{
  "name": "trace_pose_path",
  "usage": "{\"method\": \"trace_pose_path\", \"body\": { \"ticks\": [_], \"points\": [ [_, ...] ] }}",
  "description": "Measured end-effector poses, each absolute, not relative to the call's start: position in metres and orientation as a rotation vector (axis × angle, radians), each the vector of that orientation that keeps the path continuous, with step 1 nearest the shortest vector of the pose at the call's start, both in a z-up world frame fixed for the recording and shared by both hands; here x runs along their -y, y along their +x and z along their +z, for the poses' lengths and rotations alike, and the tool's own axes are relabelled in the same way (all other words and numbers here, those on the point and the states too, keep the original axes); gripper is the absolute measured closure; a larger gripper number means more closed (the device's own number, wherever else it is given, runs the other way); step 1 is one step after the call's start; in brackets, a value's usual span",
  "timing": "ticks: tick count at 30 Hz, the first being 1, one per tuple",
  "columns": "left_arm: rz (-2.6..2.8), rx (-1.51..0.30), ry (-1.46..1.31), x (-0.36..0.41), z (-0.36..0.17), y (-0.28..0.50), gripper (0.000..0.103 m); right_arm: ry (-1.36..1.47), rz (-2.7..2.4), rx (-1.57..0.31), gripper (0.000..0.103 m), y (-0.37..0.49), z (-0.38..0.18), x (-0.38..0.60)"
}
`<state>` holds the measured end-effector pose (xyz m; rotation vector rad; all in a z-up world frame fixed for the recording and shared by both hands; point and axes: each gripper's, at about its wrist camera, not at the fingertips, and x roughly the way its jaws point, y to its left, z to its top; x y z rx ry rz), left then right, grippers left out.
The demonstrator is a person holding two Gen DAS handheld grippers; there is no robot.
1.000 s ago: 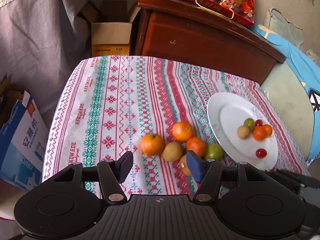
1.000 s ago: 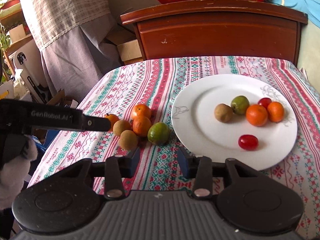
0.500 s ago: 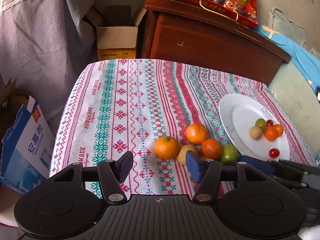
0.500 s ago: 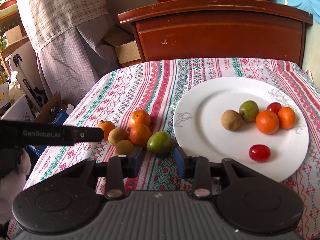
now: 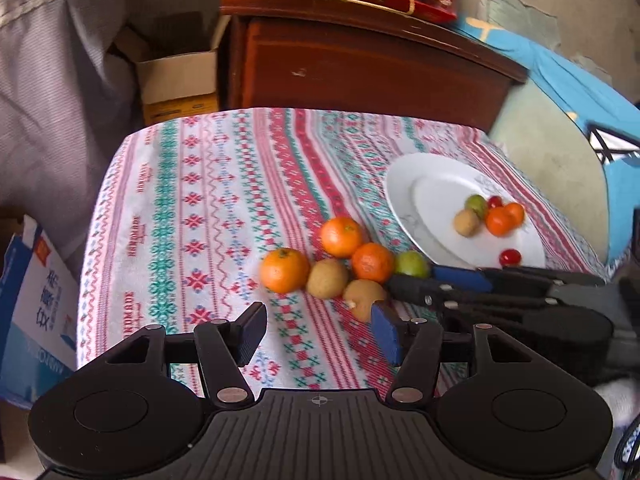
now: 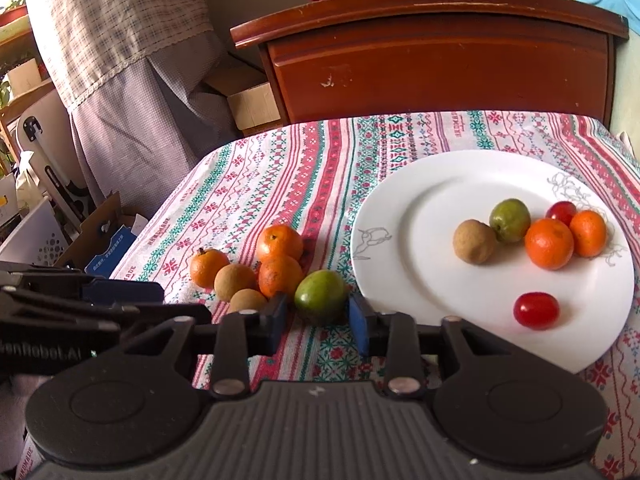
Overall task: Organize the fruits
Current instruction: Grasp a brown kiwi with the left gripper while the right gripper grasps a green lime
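Fruits lie in two groups on the patterned worktop (image 6: 288, 184); nearest the lens in the right wrist view, low in the frame, the right gripper (image 6: 318, 320) has its jaws narrowed around a green fruit (image 6: 320, 295), and they have just been closing, though whether the blue pads (image 6: 358, 322) already press on its skin cannot be told; the left wrist view shows that same gripper (image 5: 430, 284) from the side at middle right, its tips just beside the green fruit (image 5: 411, 264), a profile the right camera cannot give; the left gripper (image 5: 318, 334) hangs over bare cloth at lower centre of its own frame, jaws moderately wide and holding nothing, its right pad overlapping a brown fruit (image 5: 362, 292) in the picture; just beyond, three oranges (image 5: 340, 237) and another brown fruit sit clustered, touching one another; further right, the white plate (image 6: 400, 280) carries a brown fruit, a green one, two oranges and two red tomatoes (image 6: 536, 310), sharp in the right view but small and blurred in the left; behind the worktop stands a wooden cabinet (image 6: 436, 68) with a red package on top; only the left view shows the blue carton (image 5: 36, 300) at lower left.
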<state>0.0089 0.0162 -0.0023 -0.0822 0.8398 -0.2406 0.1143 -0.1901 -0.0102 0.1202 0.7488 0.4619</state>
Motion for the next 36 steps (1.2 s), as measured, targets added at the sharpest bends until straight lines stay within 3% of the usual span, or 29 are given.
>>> {"method": "trace_pose_path", "body": {
  "ticks": [18,23,31,36],
  "points": [
    [-0.308,-0.791,-0.015,0.012,-0.008,0.008,0.052,0.153,0.491,-0.776,0.074,0.101,0.001,0.22],
    [-0.329,-0.795,0.028,0.019,-0.012,0.007,0.06,0.173,0.509,-0.779,0.074,0.098,0.004,0.229],
    [-0.286,-0.771,0.059,0.03,-0.019,0.014,0.06,0.174,0.5,-0.776,0.074,0.093,0.006,0.234],
    [-0.278,-0.769,0.106,0.038,-0.025,0.016,0.071,0.181,0.497,-0.776,0.074,0.093,0.007,0.236]
  ]
}}
